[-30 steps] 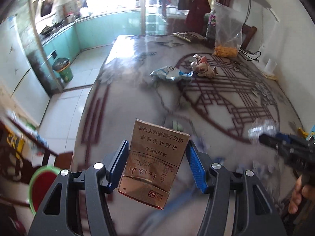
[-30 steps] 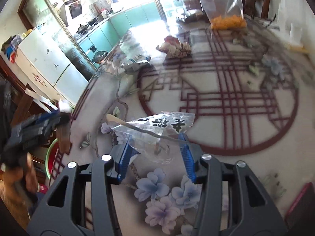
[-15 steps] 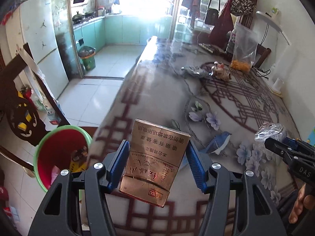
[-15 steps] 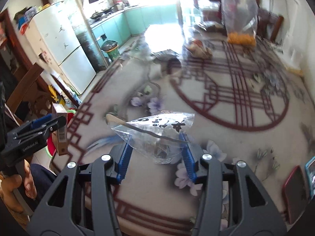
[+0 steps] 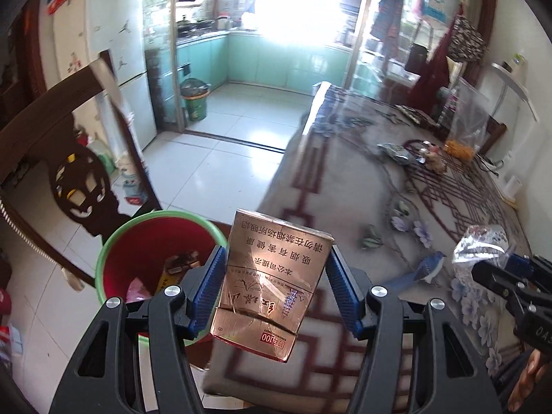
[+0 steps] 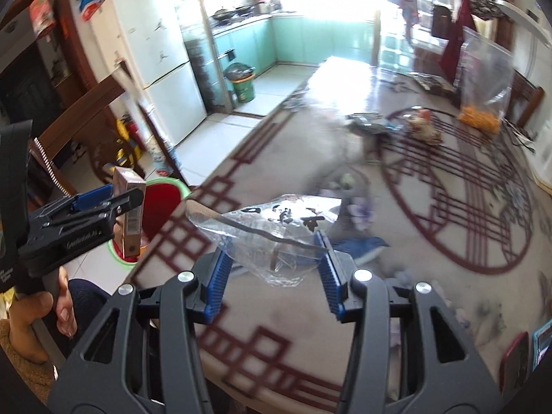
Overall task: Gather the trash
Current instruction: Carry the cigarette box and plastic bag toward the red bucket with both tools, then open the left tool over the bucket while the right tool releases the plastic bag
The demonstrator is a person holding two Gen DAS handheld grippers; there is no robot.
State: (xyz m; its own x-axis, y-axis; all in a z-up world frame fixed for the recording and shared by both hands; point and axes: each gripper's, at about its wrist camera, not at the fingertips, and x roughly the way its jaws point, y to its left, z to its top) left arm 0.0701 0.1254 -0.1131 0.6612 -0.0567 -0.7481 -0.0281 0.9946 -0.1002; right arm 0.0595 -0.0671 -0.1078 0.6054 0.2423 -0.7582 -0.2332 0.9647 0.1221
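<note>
Your left gripper [image 5: 274, 291] clamps the cigarette pack [image 5: 272, 283] nearest the red bin [image 5: 151, 252], which lies down-left beside the table edge; your right gripper [image 6: 274, 258] pinches a clear wrapper [image 6: 276, 231] over the table [image 6: 431, 241]

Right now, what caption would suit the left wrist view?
Left gripper carries a cigarette pack toward the red bin beside the table.

Blown-out window [image 5: 296, 3] backlight; glare on table [image 6: 348, 79]; blurred, bowed edges.

Both grippers [image 5: 272, 296] [image 6: 272, 276] are black plastic frames; ribbed blue pads [image 5: 207, 289]; round silver screws [image 5: 172, 290].
</note>
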